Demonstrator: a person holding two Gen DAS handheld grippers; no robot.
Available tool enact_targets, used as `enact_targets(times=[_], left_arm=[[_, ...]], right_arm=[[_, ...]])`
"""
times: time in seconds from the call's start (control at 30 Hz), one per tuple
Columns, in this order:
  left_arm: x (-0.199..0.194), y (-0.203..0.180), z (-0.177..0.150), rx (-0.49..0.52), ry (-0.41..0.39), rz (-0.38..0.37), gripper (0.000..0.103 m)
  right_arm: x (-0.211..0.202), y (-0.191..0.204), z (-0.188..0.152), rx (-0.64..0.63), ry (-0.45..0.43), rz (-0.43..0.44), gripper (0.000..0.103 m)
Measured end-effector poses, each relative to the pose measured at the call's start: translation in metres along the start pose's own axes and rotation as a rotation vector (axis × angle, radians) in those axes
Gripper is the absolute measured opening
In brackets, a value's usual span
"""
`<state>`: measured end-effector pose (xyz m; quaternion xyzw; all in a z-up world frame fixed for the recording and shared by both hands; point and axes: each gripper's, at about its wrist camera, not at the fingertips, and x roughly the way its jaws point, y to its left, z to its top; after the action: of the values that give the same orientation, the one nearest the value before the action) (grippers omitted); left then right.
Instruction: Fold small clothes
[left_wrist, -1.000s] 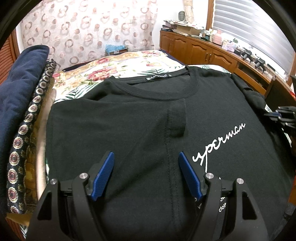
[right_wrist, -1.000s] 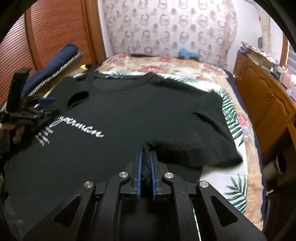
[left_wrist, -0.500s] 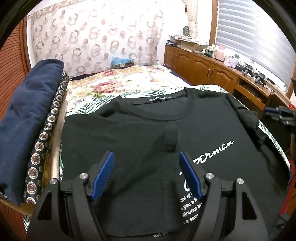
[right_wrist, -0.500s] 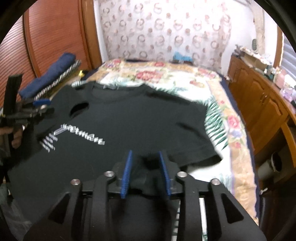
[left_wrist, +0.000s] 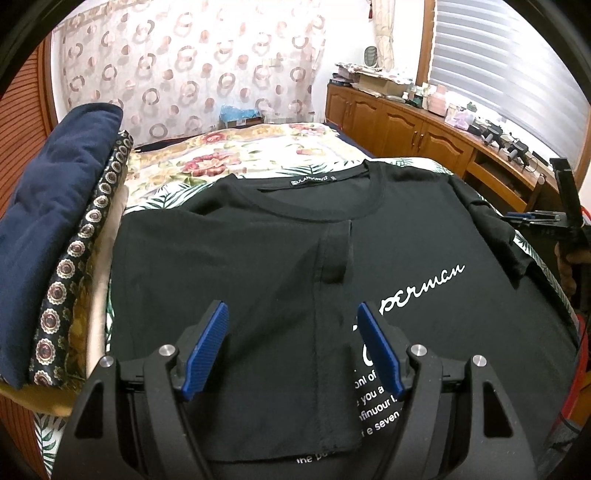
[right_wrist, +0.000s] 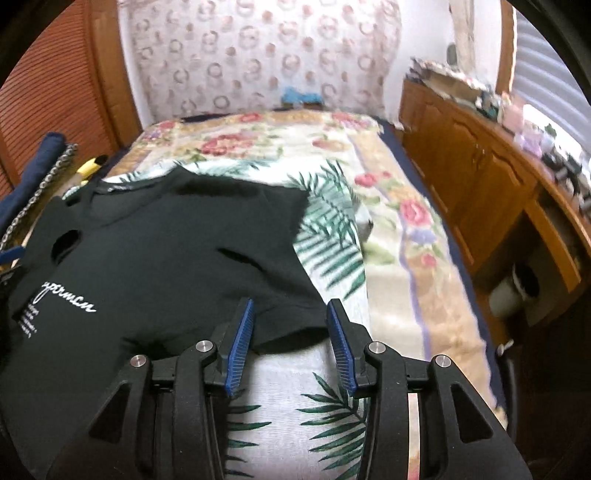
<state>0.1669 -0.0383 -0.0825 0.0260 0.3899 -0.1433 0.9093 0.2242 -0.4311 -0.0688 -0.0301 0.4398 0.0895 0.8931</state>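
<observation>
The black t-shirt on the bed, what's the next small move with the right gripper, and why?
Probably close the right gripper on the unfolded sleeve edge of the black t-shirt and fold it inward. The opposite side already lies folded over; this gripper is open there.

Black left gripper (left_wrist: 291, 325), blue ribbed pads (left_wrist: 207, 350), silver screws.

The black t-shirt (left_wrist: 258, 280) has white cursive across the chest that reads "...perman" (the first letters are covered by a folded flap). Below it are small white print lines, only partly readable: "you a", "finuour", "seven". The neck label (left_wrist: 309, 180) has white lettering too small to make out. Nothing else is legible.
</observation>
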Motion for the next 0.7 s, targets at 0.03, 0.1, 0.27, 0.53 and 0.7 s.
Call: enact_targets(times=[0.03, 0.1, 0.27, 0.53, 0.7], left_arm=[[0.000, 0.000, -0.001, 0.000, 0.001, -0.001, 0.073], [0.001, -0.001, -0.002, -0.001, 0.005, -0.001, 0.073], [0.001, -0.002, -0.005, 0.000, 0.011, -0.003, 0.073], [-0.004, -0.001, -0.007, -0.004, 0.001, -0.002, 0.073], [-0.008, 0.003, -0.009, -0.012, -0.004, 0.004, 0.073]], right_arm=[[0.003, 0.000, -0.002, 0.002, 0.011, 0.003, 0.041], [0.005, 0.001, -0.005, -0.002, 0.017, 0.002, 0.041], [0.004, 0.005, -0.007, -0.026, 0.008, -0.003, 0.037], [0.002, 0.020, -0.004, -0.105, -0.006, 0.034, 0.001], [-0.015, 0.037, 0.011, -0.141, -0.081, 0.056, 0.000]])
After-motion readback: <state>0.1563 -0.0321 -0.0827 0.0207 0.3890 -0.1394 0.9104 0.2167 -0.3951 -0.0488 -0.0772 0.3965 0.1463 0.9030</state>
